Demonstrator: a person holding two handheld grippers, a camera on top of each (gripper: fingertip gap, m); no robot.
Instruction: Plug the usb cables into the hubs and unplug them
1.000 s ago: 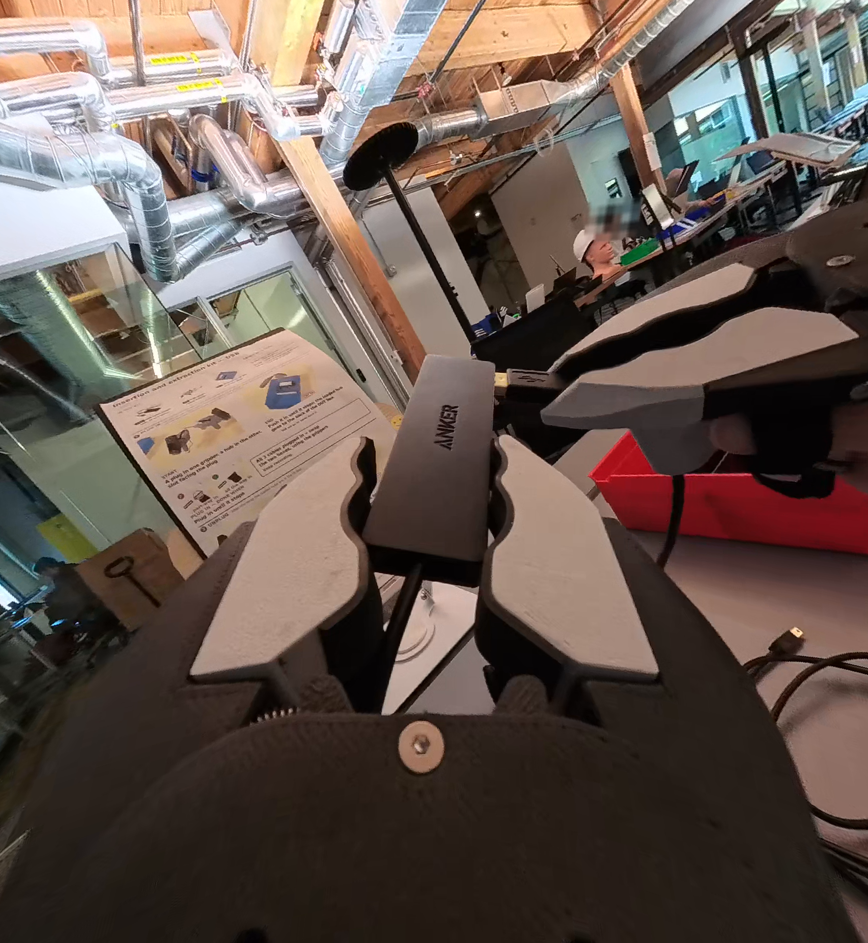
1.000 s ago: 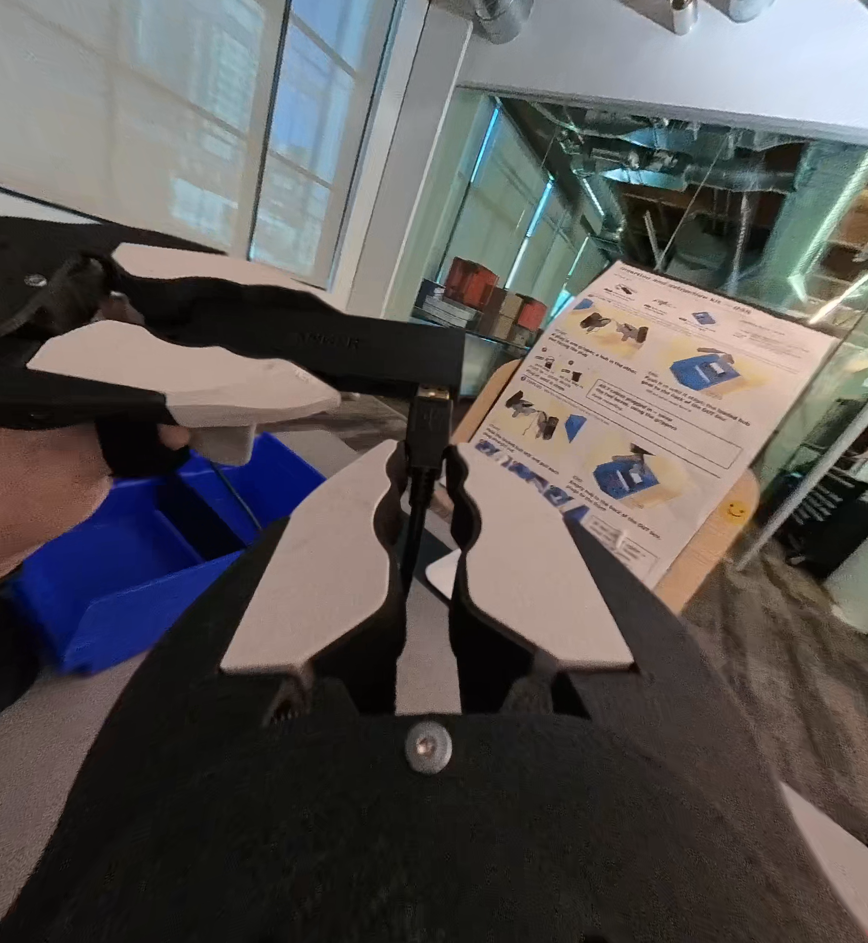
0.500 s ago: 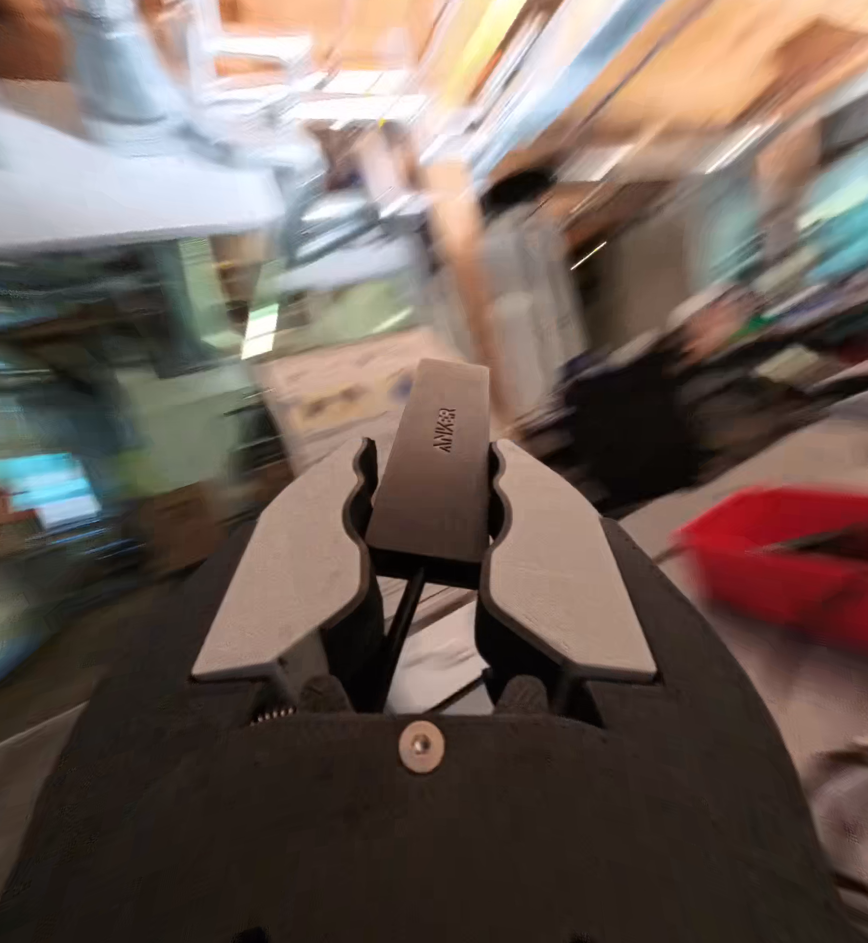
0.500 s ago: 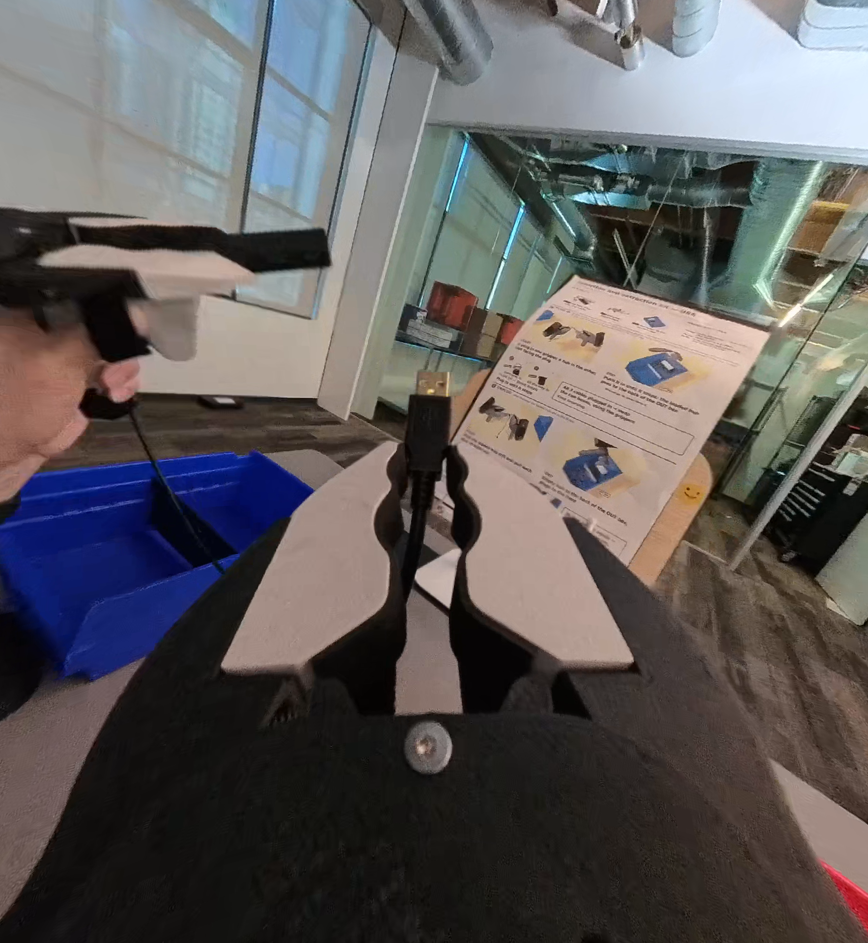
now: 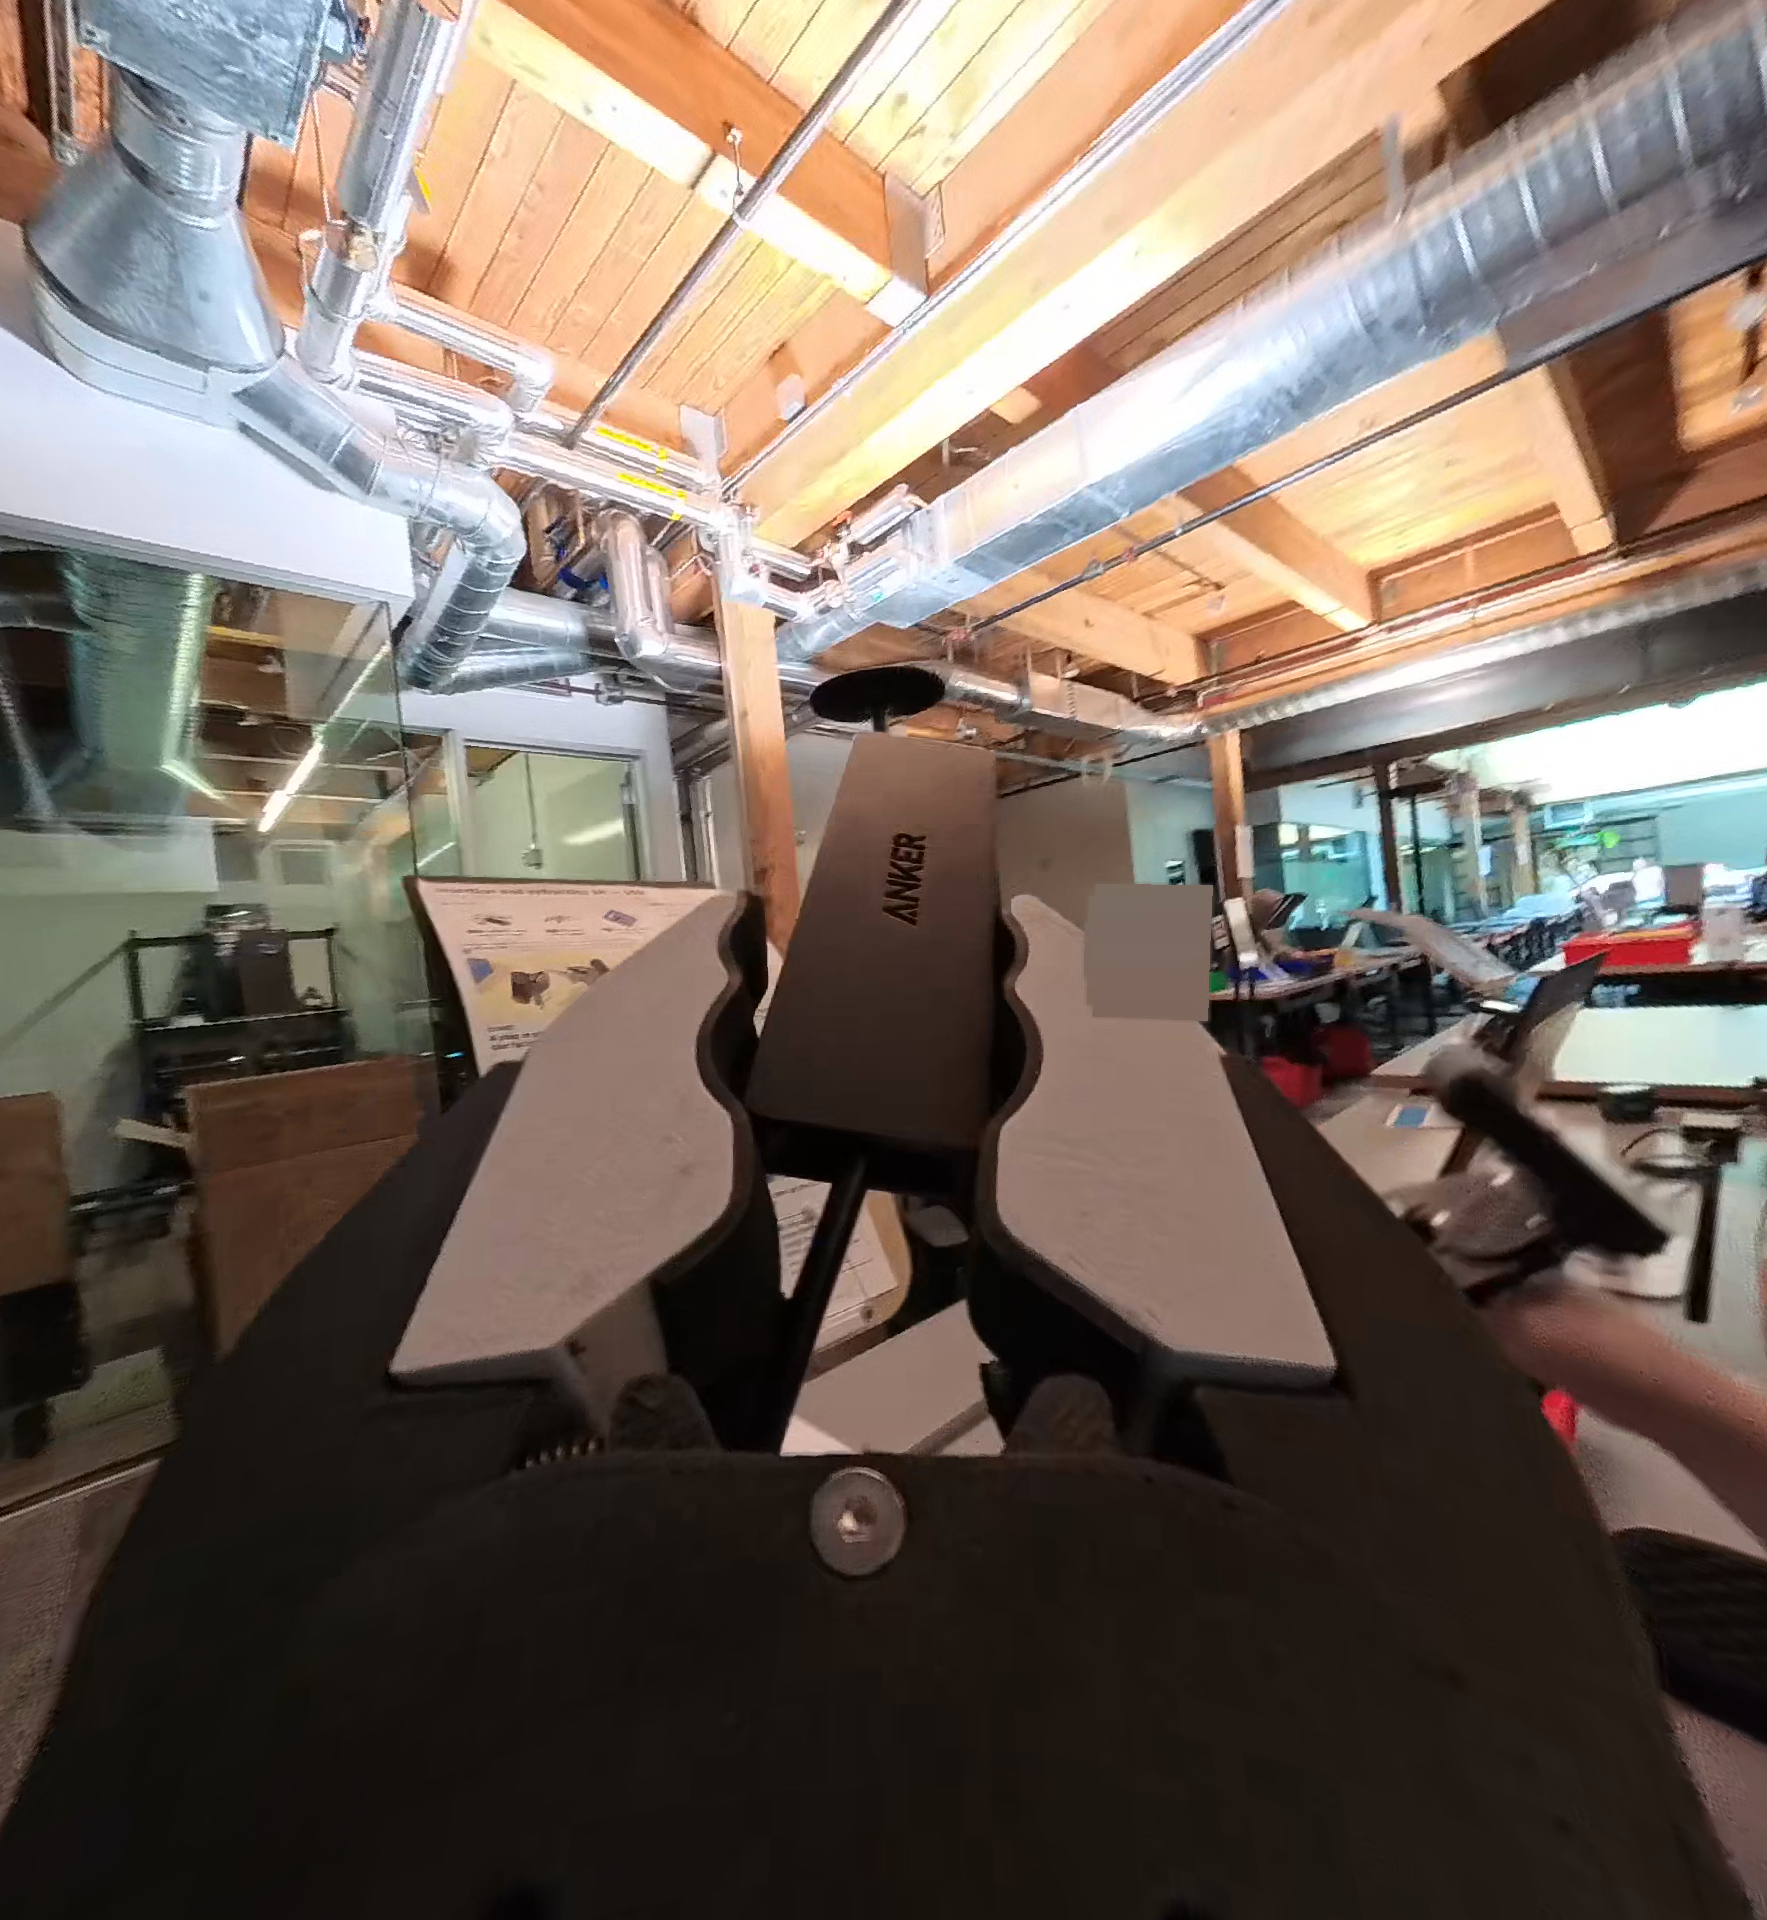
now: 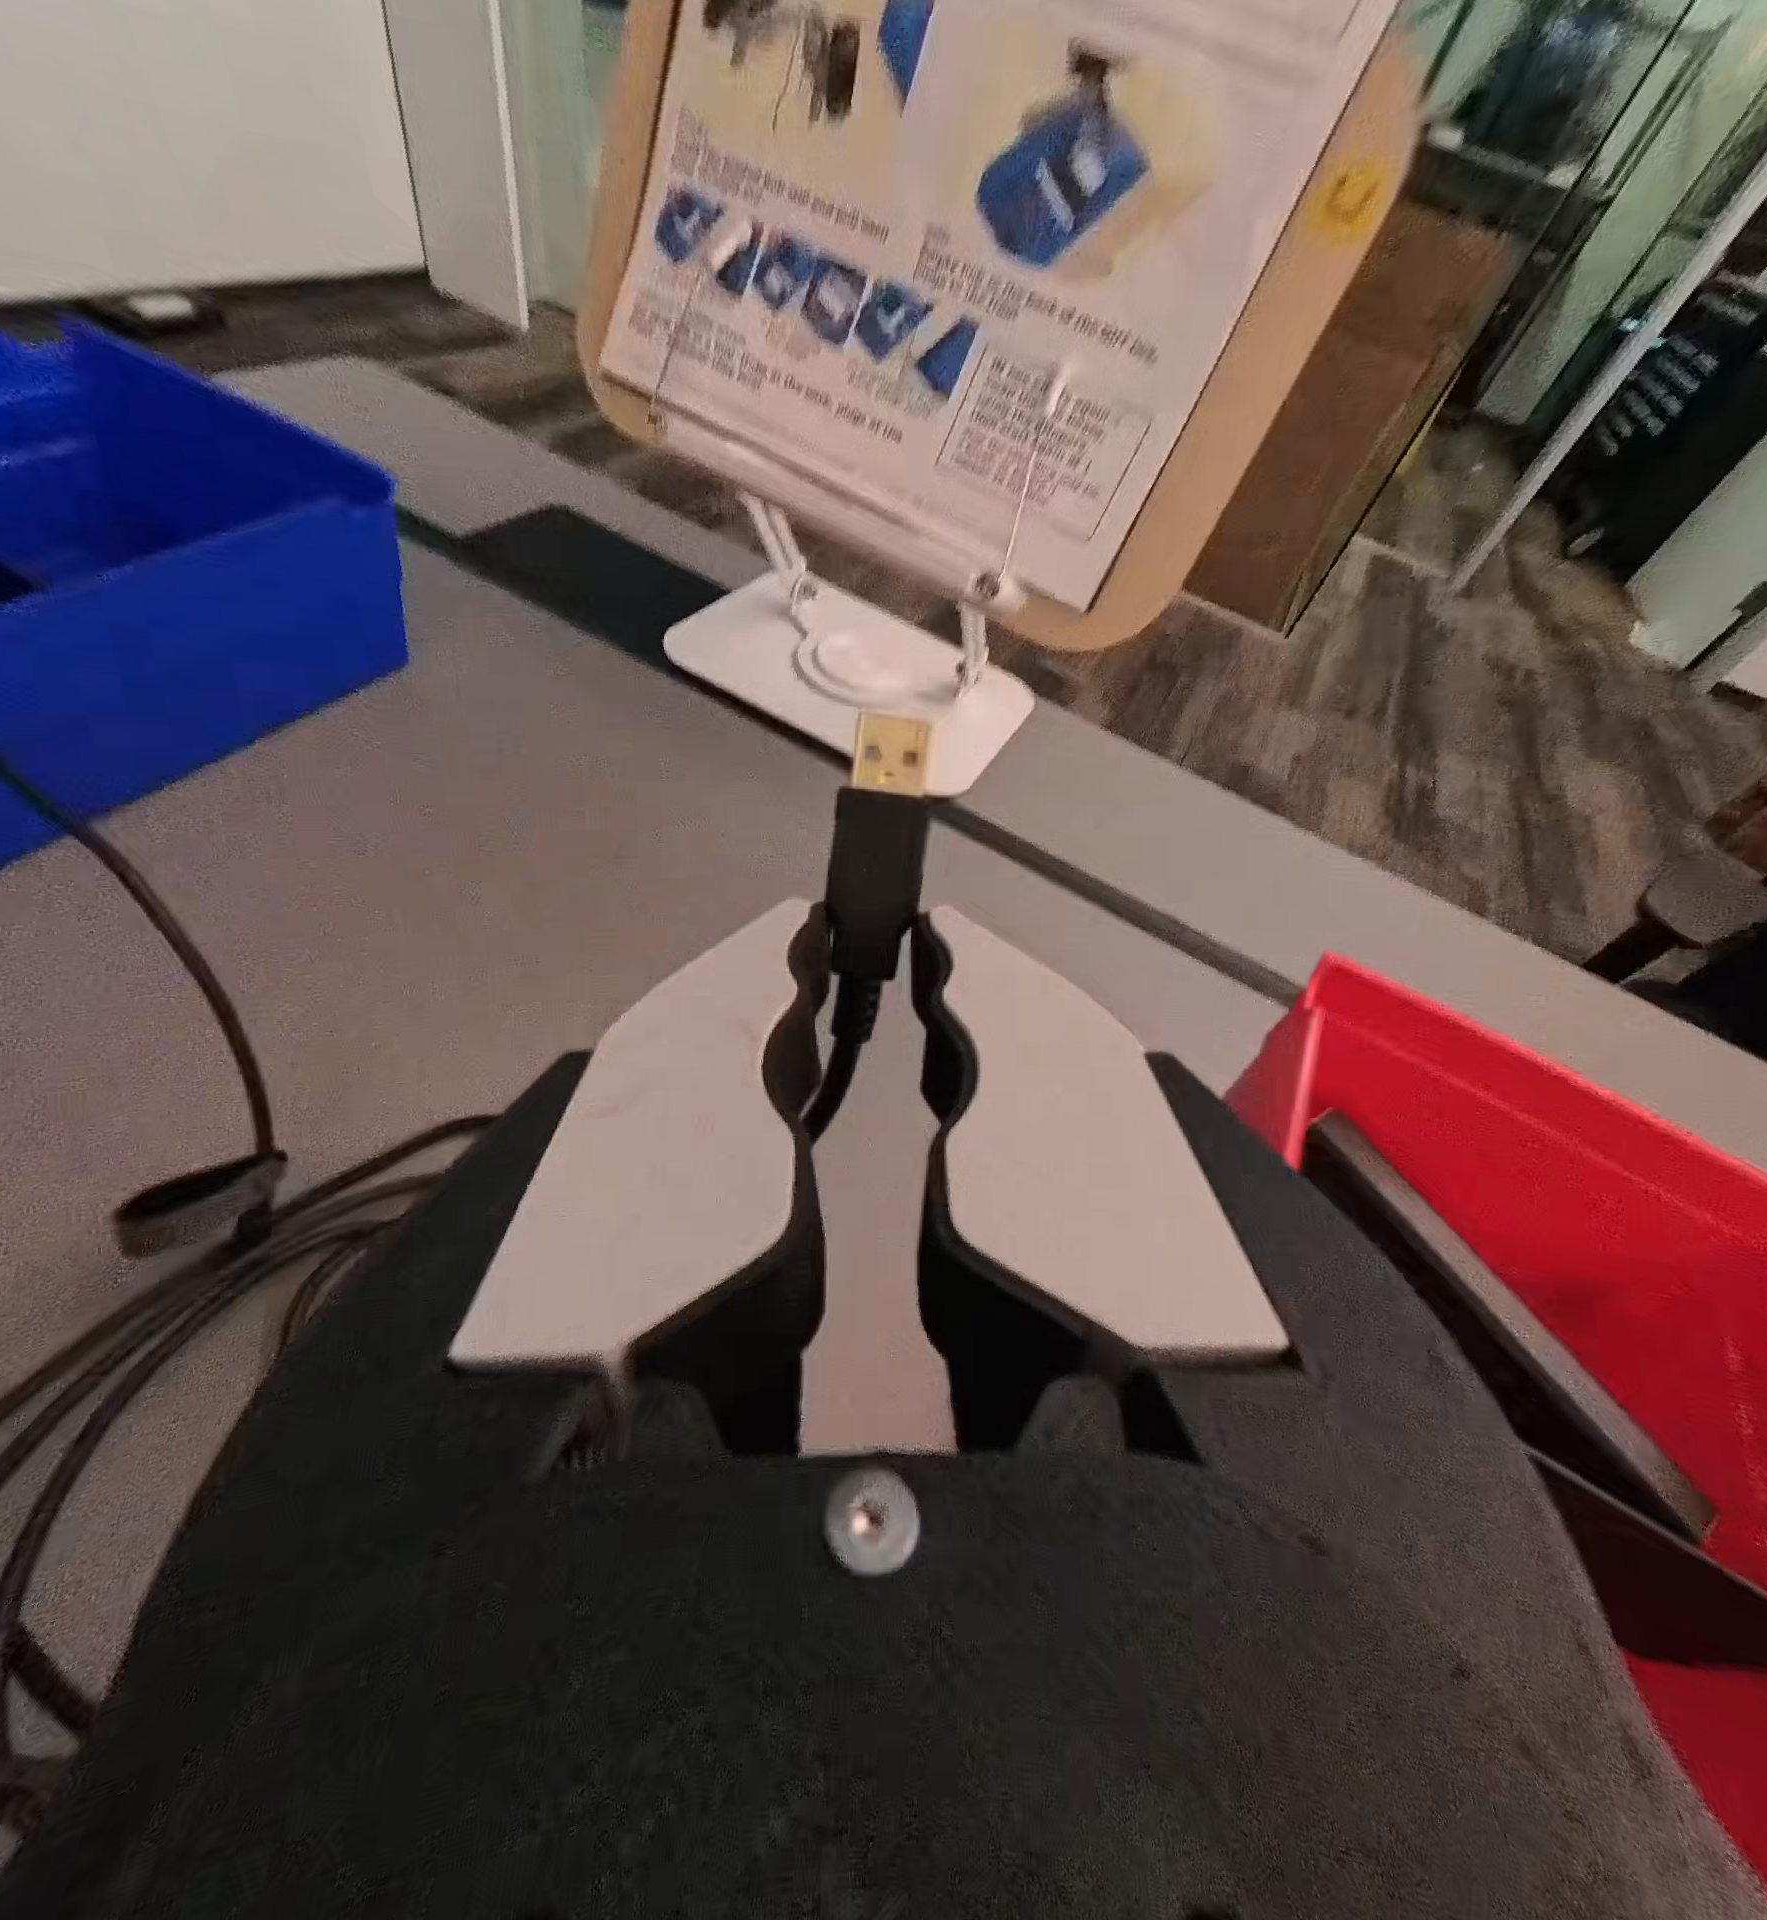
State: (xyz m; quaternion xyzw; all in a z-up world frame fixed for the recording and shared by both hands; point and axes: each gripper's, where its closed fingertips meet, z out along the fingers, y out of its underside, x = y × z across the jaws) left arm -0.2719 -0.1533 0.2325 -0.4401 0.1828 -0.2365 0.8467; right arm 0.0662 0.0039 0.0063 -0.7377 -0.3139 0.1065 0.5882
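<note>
Left gripper clamped on a black hub, which points up toward 12 o'clock, raised off the table; its thin cord drops between the fingers. Right gripper pinches a black USB cable just behind the plug; the gold plug tip juts toward 12 o'clock, free of any port, above the grey table. Blue bin at 10 o'clock, red bin at 3 o'clock. Instruction sheet on a stand at 12 o'clock. Loose cables at 8 o'clock.
</note>
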